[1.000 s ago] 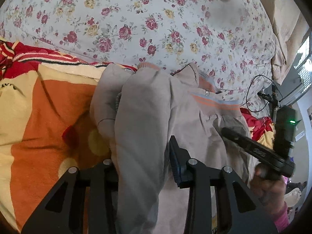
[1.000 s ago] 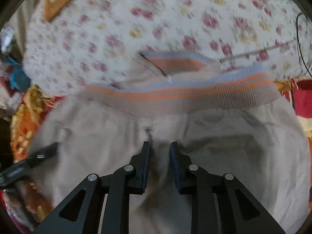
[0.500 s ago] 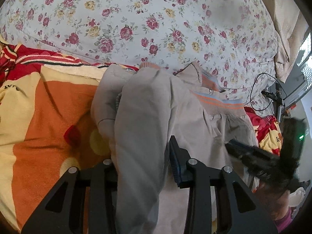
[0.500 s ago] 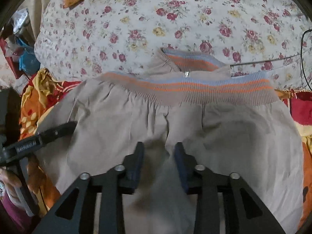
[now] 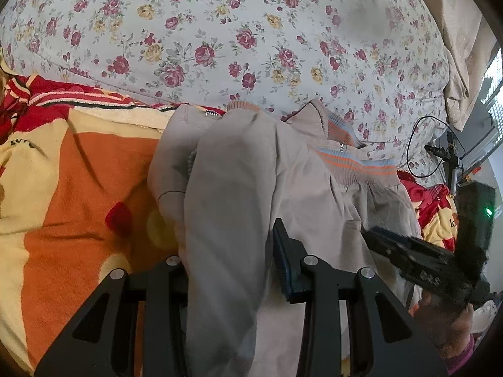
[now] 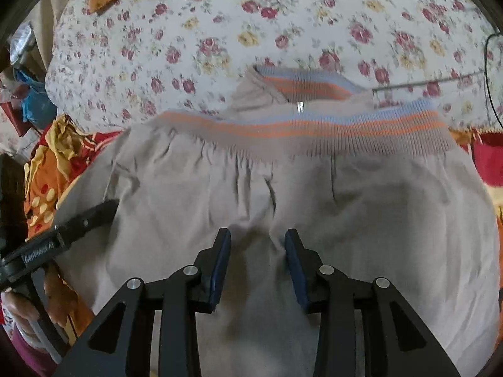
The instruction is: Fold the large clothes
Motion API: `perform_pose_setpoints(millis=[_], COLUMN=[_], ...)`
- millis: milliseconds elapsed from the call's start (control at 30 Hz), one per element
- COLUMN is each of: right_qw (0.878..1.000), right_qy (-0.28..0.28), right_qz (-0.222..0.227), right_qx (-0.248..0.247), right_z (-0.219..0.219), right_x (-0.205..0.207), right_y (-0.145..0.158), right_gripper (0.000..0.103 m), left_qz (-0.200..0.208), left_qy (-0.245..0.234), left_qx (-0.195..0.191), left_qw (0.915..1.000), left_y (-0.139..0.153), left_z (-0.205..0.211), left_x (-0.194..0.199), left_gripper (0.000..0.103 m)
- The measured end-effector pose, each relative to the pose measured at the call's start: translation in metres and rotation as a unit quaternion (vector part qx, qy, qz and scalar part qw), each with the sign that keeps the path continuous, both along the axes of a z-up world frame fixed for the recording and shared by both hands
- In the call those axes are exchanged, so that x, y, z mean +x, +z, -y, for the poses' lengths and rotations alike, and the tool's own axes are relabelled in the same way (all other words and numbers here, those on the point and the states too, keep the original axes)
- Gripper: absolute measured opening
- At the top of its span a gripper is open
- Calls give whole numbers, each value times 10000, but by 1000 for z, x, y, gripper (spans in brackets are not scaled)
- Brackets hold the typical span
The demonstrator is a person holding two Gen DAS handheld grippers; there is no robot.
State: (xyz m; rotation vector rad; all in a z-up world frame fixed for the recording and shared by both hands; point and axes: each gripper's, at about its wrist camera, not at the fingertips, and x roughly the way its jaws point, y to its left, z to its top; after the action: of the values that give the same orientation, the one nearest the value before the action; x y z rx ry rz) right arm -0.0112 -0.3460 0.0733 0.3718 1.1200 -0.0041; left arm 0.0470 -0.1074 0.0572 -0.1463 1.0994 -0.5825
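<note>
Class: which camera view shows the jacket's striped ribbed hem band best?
The right wrist view: the striped hem band runs nearly full width, unobstructed. The left wrist view shows only a short stretch at the right, behind the sleeve fold that the left gripper holds.

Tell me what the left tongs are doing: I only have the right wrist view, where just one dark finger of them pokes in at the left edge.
Observer: The left tongs are shut on a thick fold of the grey jacket, and the cloth fills the gap between the fingers.
Reviewer: Where does that fold run?
Observer: It runs away from the tongs, over the jacket's left side, to a ribbed cuff near the flowered quilt. It looks like a sleeve.
Reviewer: What lies beside the jacket on that side?
Observer: An orange and yellow blanket with a red spot spreads out to the left.
</note>
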Motion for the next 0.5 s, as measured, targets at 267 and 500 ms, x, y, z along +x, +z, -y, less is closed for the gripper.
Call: perform_pose_setpoints(millis=[267, 500], right_qw=[9995, 9997], right_qy=[240, 143], right_qz=[-113, 181], right_qx=[-189, 50], right_z=[-7, -2], right_x=[-18, -29], right_y=[-19, -5], right_gripper=[38, 39], left_qz=[68, 145], left_qy=[28, 100], left_qx=[53, 116], left_qw=[10000, 9998], left_y=[0, 2], left_z=[2, 4], left_x=[-1, -6], left_gripper=[34, 29])
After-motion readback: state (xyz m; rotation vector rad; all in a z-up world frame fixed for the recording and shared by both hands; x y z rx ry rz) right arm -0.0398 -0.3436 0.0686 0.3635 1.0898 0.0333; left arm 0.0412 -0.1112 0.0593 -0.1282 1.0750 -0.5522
